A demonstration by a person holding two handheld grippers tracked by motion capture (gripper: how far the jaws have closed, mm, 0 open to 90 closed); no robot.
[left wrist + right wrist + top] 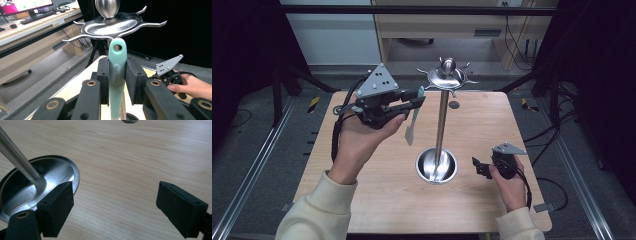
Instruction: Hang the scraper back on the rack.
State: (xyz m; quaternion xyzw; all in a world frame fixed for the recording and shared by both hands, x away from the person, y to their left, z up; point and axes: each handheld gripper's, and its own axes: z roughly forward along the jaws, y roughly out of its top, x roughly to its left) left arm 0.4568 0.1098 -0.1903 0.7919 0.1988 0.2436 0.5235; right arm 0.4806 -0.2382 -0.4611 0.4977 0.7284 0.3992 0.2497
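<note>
The left hand [362,137] is raised over the counter's [362,200] left side, its left tool [414,102] clamping a green spatula [413,120] that hangs beside the rack's [443,80] hooks. The right hand [507,182] rests low, near right, its right tool [115,210] wide apart beside the rack's base [437,165].

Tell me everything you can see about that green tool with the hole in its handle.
The green tool looks like a plastic kitchen utensil, mint-coloured, with a rounded handle end pierced by a hanging hole. It hangs upright, handle up, its pale flat blade pointing down above the table. The left gripper is clamped on the handle just below the hole. The hole sits close under an arm of the metal rack, not yet hooked on. There is raised lettering on the handle, unreadable.
</note>
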